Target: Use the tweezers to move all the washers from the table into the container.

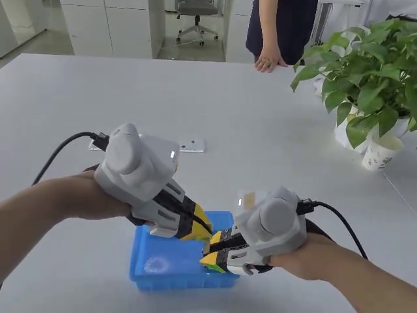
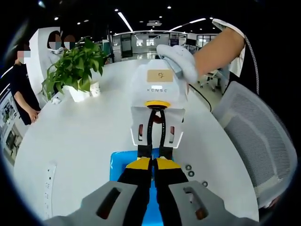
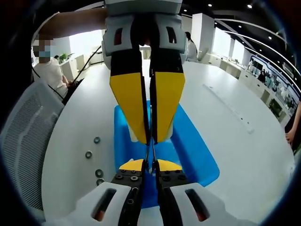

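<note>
Both my pairs of jaws are pinched nearly shut, tip to tip over the blue container (image 3: 197,160). Between them is a thin strip I take for the tweezers (image 3: 150,155), its long axis running from my right gripper (image 3: 150,165) into my left gripper (image 2: 151,162). The washers (image 3: 96,140) lie on the table (image 3: 225,122) just beside the container's near side, closer to my right gripper.

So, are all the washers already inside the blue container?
No, in the right gripper view several washers lie on the white table beside the blue container, outside it.
</note>
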Demonstrator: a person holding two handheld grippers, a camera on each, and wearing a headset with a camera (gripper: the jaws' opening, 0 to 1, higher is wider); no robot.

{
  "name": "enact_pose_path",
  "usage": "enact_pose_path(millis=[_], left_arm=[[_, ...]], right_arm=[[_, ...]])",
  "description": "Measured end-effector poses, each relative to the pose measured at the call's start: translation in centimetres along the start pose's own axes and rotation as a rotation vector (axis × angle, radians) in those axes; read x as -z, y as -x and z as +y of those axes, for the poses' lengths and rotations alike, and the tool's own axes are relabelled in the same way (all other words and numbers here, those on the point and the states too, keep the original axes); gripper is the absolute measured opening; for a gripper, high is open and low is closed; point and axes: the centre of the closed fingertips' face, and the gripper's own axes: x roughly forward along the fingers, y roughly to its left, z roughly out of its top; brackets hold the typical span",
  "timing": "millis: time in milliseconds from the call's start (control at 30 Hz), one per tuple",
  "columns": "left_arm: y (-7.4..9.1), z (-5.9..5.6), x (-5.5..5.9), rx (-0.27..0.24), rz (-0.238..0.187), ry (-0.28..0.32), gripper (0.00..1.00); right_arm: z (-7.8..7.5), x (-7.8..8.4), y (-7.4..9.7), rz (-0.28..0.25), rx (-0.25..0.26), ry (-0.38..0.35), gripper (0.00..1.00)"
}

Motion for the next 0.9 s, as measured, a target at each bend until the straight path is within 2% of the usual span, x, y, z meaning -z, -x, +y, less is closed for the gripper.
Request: enact_pose_path(millis=[300, 900], left_arm=[[-0.1, 0.2, 0.2, -0.004, 0.009, -0.002, 0.05], [0.5, 0.2, -0.9, -0.007, -0.009, 0.001, 0.05]], right_arm=[[-0.2, 0.2, -0.1, 0.008, 0.003, 0.007, 0.1], [-0.2, -0.7, 0.8, -0.014, 0.019, 0.006, 0.11]])
